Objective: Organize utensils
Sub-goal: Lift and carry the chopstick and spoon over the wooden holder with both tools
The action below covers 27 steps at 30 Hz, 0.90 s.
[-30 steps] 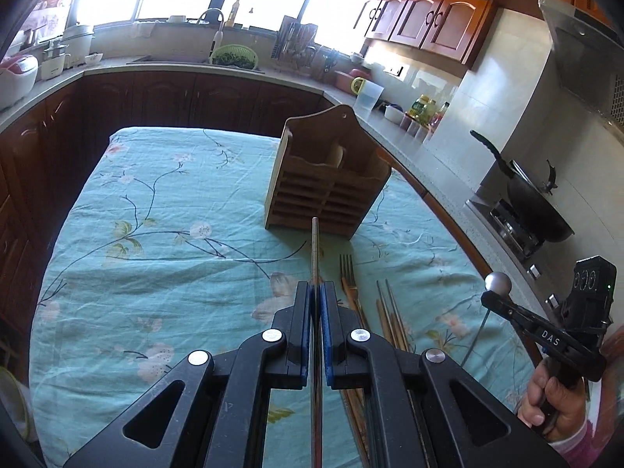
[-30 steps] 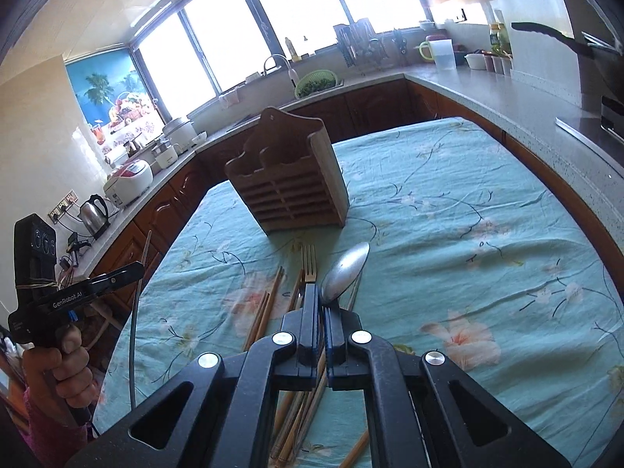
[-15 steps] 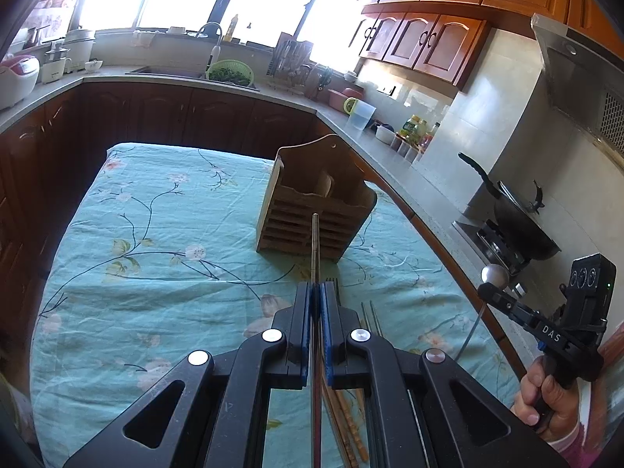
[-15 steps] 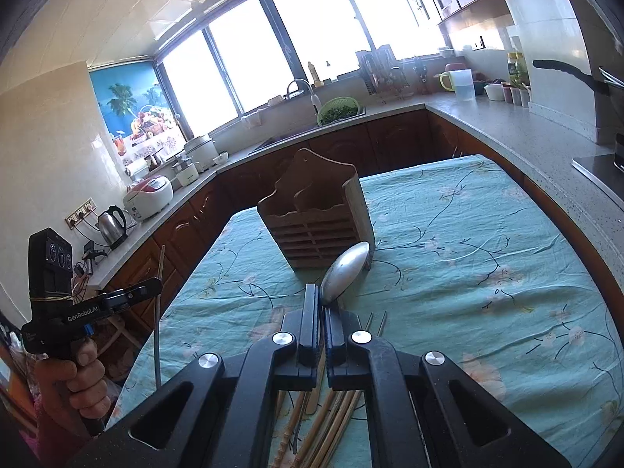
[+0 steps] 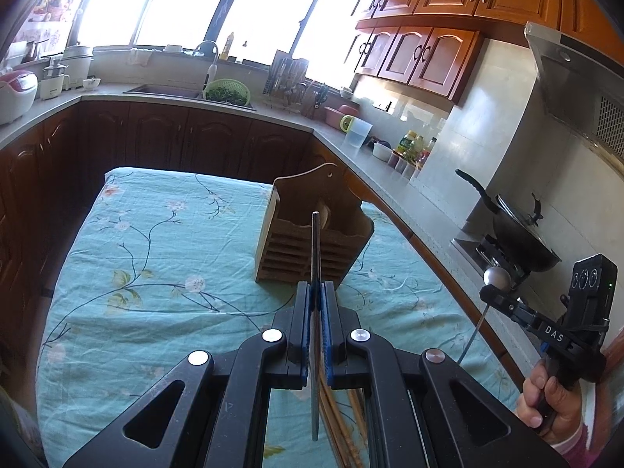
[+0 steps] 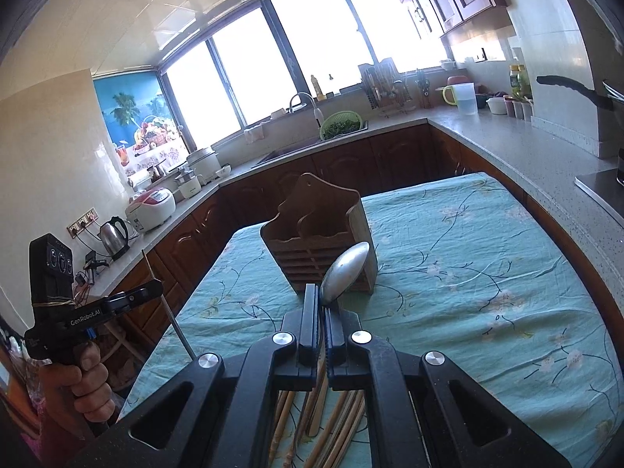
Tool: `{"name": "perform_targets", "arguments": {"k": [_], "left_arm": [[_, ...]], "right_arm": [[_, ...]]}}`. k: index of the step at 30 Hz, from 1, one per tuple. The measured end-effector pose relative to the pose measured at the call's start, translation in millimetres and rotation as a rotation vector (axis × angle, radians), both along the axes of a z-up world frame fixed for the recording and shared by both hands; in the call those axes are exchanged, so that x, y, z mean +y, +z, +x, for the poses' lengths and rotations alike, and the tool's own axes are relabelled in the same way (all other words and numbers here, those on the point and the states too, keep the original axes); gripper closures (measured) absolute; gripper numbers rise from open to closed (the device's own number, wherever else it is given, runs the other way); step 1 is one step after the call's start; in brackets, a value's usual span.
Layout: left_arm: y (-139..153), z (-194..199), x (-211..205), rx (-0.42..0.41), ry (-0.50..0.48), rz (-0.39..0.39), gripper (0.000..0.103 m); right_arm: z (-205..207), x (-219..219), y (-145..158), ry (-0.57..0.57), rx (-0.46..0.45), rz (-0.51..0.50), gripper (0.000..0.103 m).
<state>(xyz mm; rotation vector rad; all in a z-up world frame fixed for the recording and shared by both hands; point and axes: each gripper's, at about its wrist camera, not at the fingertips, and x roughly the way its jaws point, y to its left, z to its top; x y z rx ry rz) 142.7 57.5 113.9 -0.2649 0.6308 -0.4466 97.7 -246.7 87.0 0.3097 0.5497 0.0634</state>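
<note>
Wooden and slatted, the tall brown utensil holder [image 5: 312, 234] stands upright on the teal floral tablecloth [image 5: 156, 273], open top facing up, presumably to take both pieces. The left gripper [image 5: 316, 292] is pinched on a thin flat metal utensil handle [image 5: 315, 241], its tip aimed at the holder. The right gripper [image 6: 319, 300] is clamped on a shiny steel spoon [image 6: 345, 273], bowl forward. Loose wooden chopsticks [image 6: 331, 421] lie on the cloth beneath. The gripper bodies read "DAS" and "GenRobot.AI".
</note>
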Motion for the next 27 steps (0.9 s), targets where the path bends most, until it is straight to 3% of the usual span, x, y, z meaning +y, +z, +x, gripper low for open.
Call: {"name": "perform_targets", "arguments": {"k": [6, 16, 20, 27], "left_arm": [[20, 29, -4, -0.072, 0.025, -0.003, 0.1], [54, 116, -26, -0.278, 0.14, -0.019, 0.1], [35, 153, -36, -0.307, 0.203, -0.038, 0.1], [-37, 181, -68, -0.27, 0.241, -0.001, 0.1]], "right_arm": [[34, -4, 24, -0.02, -0.078, -0.027, 0.101], [129, 3, 61, -0.087, -0.268, -0.159, 0.101], [163, 0, 43, -0.116, -0.277, -0.198, 0.101], [191, 5, -13, -0.072, -0.176, -0.218, 0.101]]}}
